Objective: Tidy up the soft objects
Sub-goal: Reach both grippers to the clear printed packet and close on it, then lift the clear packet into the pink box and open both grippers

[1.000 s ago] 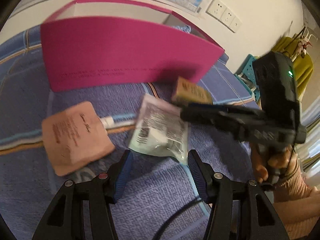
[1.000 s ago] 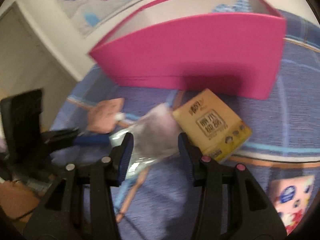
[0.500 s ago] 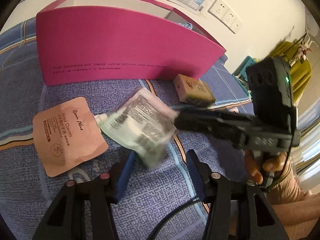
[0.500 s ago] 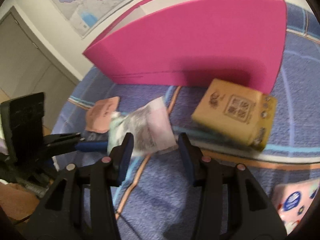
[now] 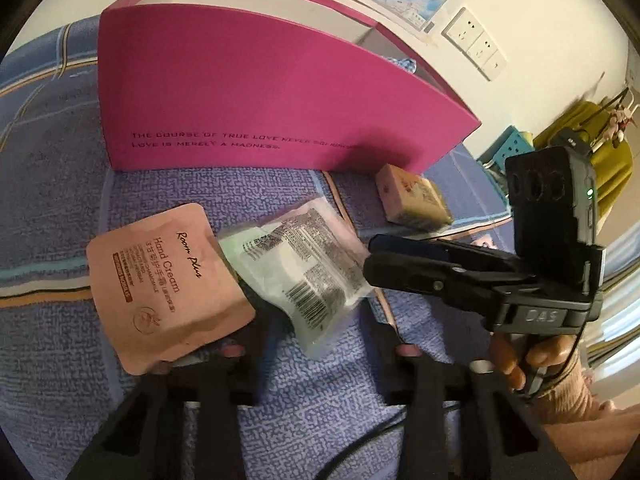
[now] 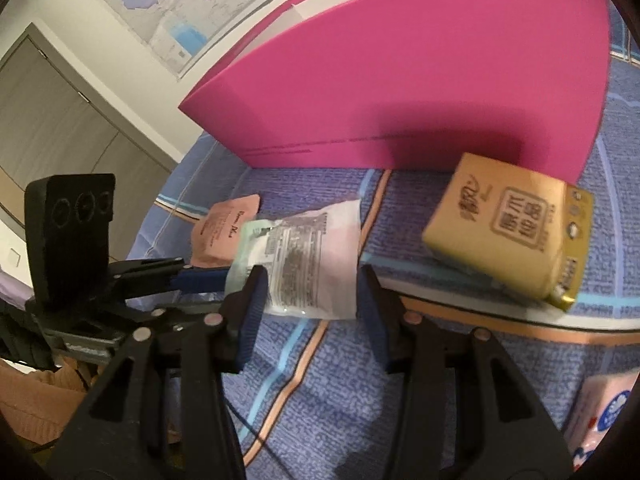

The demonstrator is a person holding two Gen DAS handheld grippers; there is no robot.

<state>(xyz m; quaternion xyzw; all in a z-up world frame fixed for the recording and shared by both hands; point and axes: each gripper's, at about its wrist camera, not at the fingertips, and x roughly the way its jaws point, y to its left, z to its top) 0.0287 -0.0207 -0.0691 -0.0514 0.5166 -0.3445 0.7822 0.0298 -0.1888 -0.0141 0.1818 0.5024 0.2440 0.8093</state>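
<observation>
We hold the clear sachet (image 5: 304,276) above the blue towel (image 5: 328,392), in front of the pink box (image 5: 256,92) and partly over the hand cream pouch (image 5: 160,284). The right tool (image 5: 370,256) is clamped on its edge; the left tool (image 5: 320,348) stands apart beneath. We lift the limp sachet clear of the pouch, then carry it over the box wall before releasing.
</observation>
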